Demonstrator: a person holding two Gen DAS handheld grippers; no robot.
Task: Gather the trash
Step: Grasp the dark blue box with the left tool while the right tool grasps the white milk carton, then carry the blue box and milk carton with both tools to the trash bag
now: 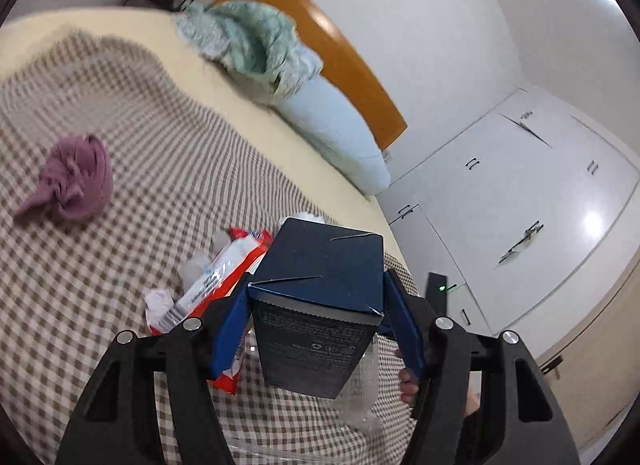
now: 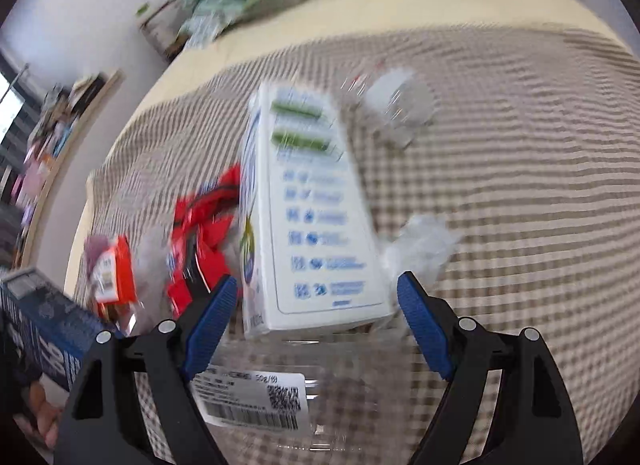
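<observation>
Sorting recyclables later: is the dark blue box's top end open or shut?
Shut. The dark blue box, clamped in the left gripper, shows its end flaps folded flat and closed.

Am in home bedroom. Bed (image 1: 132, 113) under checked cover, wooden headboard (image 1: 344, 49) at its head edge, pale blue pillow (image 1: 340, 137) and rumpled green blanket (image 1: 256, 37) against it. White wardrobe doors (image 1: 520, 193) beside bed. Shelf clutter along far wall, blurred, probably toiletries.

Dark blue box (image 1: 320, 305) lifted, clamped between blue pads. White carton (image 2: 316, 225) lying on checked blanket (image 2: 520, 185); red wrappers (image 2: 200, 241) beside; clear labelled tray (image 2: 260, 397) nearest.
</observation>
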